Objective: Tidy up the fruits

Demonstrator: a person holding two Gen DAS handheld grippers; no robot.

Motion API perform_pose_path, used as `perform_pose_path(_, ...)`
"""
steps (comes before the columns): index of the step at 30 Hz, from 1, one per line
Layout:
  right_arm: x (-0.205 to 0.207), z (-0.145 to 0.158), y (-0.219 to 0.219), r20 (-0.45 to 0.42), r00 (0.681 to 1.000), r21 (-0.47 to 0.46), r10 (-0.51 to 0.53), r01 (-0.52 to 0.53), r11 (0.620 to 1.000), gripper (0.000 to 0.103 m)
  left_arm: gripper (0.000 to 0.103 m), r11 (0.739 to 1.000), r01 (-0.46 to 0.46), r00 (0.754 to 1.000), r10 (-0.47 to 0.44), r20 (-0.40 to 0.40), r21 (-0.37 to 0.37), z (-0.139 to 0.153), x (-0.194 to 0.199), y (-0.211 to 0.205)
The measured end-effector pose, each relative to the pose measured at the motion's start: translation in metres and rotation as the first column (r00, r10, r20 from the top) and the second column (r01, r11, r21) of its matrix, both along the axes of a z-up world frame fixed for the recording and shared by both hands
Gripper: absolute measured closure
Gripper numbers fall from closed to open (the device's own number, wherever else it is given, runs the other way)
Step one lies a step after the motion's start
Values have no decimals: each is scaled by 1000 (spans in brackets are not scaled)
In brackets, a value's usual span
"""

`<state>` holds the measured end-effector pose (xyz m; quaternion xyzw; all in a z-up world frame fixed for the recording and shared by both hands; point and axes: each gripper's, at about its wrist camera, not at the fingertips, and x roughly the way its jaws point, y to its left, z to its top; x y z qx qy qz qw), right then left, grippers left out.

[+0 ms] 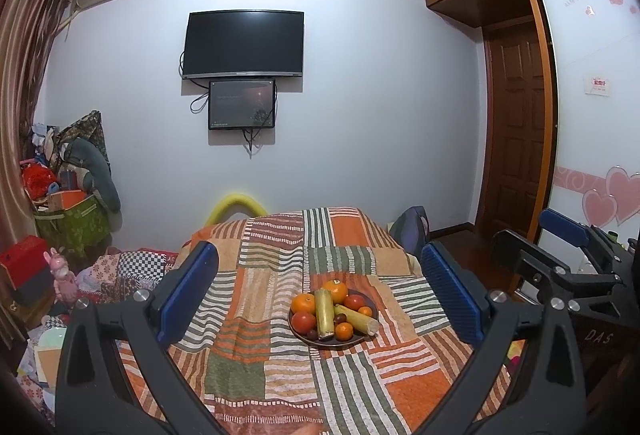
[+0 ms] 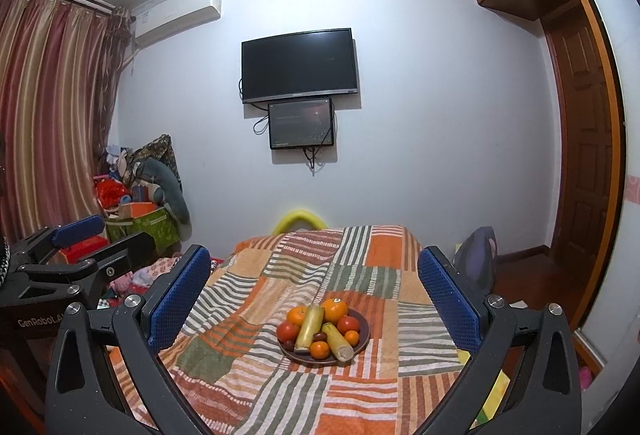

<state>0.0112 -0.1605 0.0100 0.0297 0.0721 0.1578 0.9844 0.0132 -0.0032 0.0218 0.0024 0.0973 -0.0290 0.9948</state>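
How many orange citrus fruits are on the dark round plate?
4: a large one at the back, one back-left, a small one front, a small one right. Others may hide beneath.

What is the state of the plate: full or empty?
Full. The plate is heaped with oranges, tomatoes and two corn cobs; little bare rim shows. Both grippers are open and apart from it.

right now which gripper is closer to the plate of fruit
Neither clearly. The left gripper and right gripper both hover open, short of the plate, which sits centred ahead of each.
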Motion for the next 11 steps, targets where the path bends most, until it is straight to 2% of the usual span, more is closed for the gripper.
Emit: perform_pose_path(11,0,-1,-1,0,1000,-2,-1,1,1000,0,0,1000,1,1000,-1,-6,3,0,0,0)
